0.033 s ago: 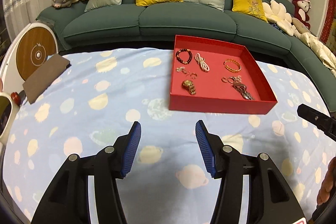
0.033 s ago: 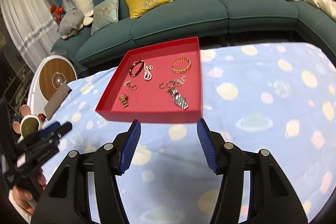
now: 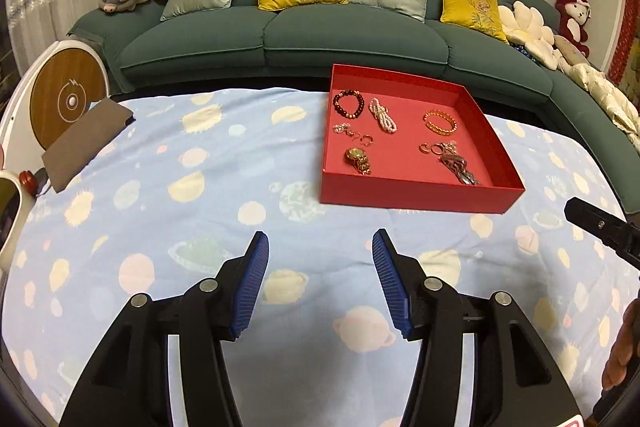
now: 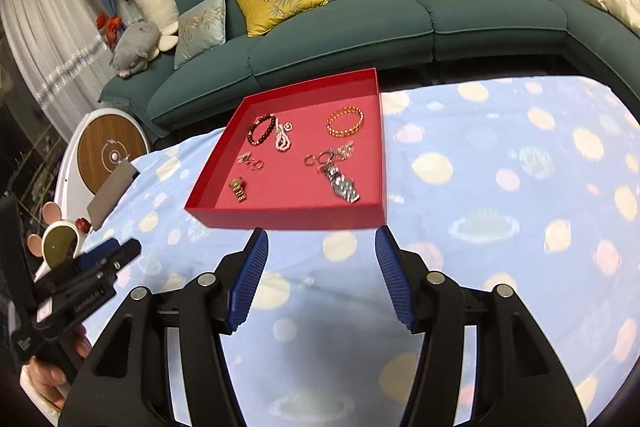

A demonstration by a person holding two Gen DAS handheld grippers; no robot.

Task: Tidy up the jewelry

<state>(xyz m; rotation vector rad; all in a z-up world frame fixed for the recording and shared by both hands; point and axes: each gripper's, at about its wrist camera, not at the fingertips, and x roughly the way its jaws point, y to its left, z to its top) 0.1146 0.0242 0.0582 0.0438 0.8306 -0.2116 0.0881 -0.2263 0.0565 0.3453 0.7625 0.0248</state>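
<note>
We find both hand-held grippers, left [image 3: 320, 279] and right [image 4: 322, 277], gaping and empty. The red tray [image 4: 288, 219] of jewelry lies just ahead of the right one, which is nearer.

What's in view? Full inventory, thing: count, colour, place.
Shallow cardboard tray: 1, red, on blue planet-print cloth.
Beaded bracelets: 2, dark red, orange, tray rear.
Pearl strand: 1, white, between them.
Watches: 2, gold, silver, tray front.
Small rings: several, gold, mid-tray.
Flat pouch: 1, brown, cloth's left edge.
Sofa: 1, teal, behind; cushions: 4, yellow and grey.
Left gripper: open, empty.
Right gripper: open, empty.
</note>
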